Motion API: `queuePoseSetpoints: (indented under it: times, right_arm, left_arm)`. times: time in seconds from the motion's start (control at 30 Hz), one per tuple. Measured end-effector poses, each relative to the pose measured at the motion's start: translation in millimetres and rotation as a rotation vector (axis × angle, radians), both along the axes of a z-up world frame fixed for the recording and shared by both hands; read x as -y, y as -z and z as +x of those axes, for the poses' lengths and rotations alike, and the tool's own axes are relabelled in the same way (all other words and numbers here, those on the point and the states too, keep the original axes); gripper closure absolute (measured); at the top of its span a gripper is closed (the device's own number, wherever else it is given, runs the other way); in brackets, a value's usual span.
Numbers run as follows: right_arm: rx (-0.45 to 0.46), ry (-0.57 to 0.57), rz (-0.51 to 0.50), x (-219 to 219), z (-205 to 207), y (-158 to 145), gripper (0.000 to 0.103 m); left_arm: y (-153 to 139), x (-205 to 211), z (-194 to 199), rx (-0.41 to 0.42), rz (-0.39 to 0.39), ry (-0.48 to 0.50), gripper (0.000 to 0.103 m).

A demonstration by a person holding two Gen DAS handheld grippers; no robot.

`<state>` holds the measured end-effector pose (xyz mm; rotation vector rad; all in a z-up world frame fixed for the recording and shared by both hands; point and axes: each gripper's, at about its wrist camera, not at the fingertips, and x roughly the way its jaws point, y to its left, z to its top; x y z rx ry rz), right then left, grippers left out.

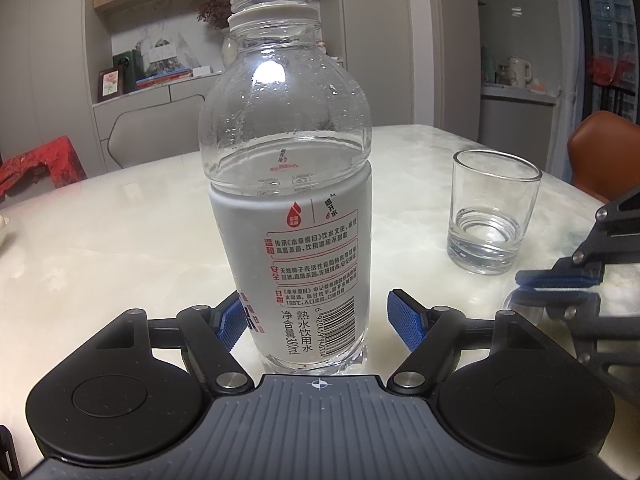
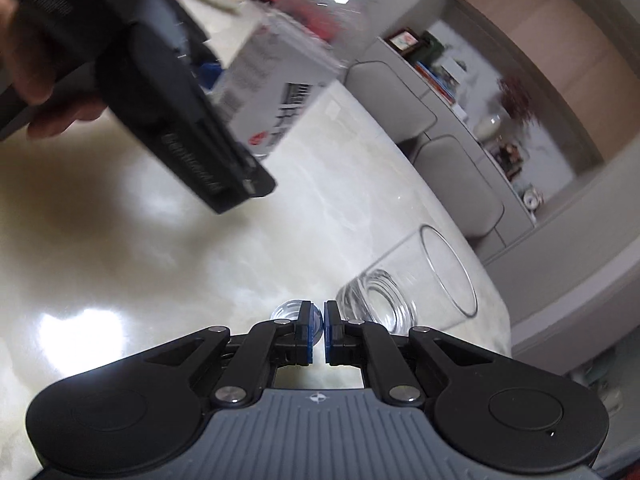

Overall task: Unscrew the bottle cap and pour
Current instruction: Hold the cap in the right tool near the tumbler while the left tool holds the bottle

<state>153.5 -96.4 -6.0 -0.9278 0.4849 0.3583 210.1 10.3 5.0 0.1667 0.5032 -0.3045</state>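
Note:
A clear water bottle with a grey label stands uncapped on the marble table, between the jaws of my left gripper. The left pad touches the bottle; the right pad stands apart. A glass tumbler stands to the right with a little water in its bottom. My right gripper is nearly shut on a clear cap, low over the table next to the tumbler. The bottle shows blurred in the right wrist view, behind the left gripper's body.
An orange chair stands past the table's right edge. Grey chairs line the far side. A sideboard with a picture frame, books and a vase stands behind the table. My right gripper also shows at the left wrist view's right edge.

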Motion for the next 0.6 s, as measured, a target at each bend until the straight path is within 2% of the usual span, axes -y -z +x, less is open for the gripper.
queuePoseSetpoints:
  times: [0.2,0.6]
  right_arm:
    - [0.069,-0.065,-0.122,-16.4,-17.1,17.5,0.097]
    - [0.161,-0.153,-0.257,-27.6,-45.7,39.2,0.096]
  left_arm:
    - [0.2,-0.2,1.7,-0.002,-0.004,0.000,0.029]
    - [2.5,-3.1,-4.5,-0.001,-0.005,0.000,0.029]
